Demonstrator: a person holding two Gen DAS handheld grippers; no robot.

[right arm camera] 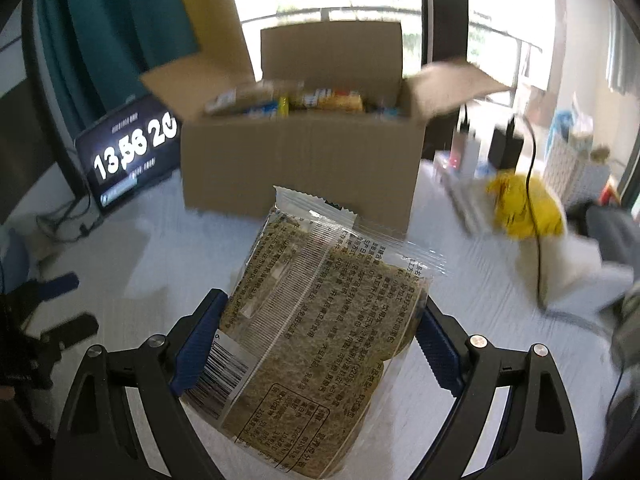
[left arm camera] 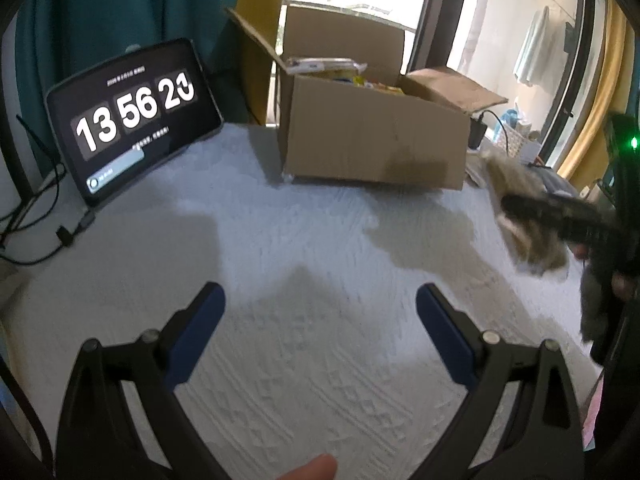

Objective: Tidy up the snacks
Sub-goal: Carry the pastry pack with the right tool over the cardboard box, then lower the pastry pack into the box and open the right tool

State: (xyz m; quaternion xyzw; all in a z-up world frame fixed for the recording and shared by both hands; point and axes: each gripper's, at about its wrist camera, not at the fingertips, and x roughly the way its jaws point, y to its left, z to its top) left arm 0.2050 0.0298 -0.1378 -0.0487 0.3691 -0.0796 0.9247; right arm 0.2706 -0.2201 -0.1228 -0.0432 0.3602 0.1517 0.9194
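Observation:
My right gripper point(right arm camera: 320, 300) is shut on a clear snack packet point(right arm camera: 312, 320) of green-brown slabs with printed text. It holds the packet above the white table, in front of an open cardboard box point(right arm camera: 300, 168). Several colourful snack packs point(right arm camera: 296, 100) lie inside the box. In the left wrist view the box point(left arm camera: 372, 140) stands at the far middle, and the held packet point(left arm camera: 532, 240) shows blurred at the right. My left gripper point(left arm camera: 320, 308) is open over bare tablecloth, with nothing between its blue pads point(left arm camera: 196, 332). It also appears in the right wrist view, as the left gripper point(right arm camera: 72, 306) at the left edge.
A tablet point(left arm camera: 132, 120) showing a clock leans at the back left, with cables point(left arm camera: 36, 232) beside it. A yellow bag point(right arm camera: 524, 204), a black cable and small boxes lie right of the cardboard box. A fingertip point(left arm camera: 312, 468) shows at the bottom edge.

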